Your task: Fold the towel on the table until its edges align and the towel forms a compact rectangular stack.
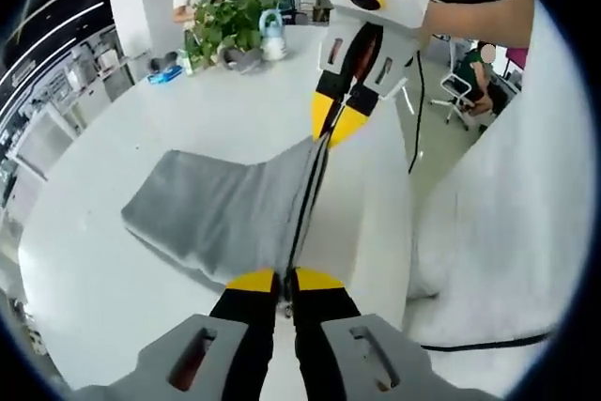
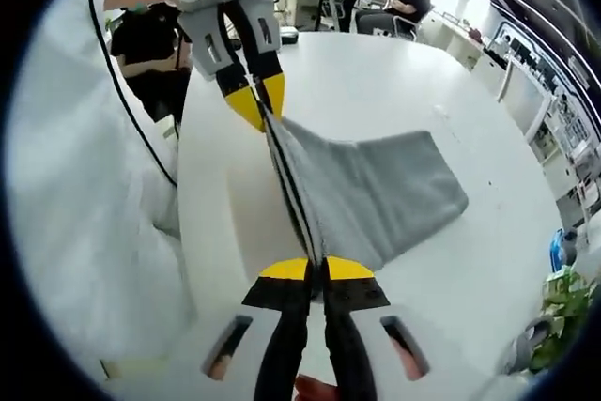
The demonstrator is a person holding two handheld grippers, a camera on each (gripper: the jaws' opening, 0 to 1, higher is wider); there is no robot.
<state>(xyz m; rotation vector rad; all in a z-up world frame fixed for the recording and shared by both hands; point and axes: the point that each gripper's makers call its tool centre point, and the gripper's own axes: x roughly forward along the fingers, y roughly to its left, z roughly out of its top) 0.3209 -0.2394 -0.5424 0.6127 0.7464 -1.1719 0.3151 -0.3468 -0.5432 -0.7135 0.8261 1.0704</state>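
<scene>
White table, tongs pinching towel

We find no text, label, brand, number or sign that can be read in either the left gripper view or the right gripper view. The plain grey cloth towel bears no print or tag that we can make out, and the smooth white round table beneath it is unmarked. The small blue object at the table's far edge is perhaps printed, but it is too small and blurred for us to read anything on it.
</scene>
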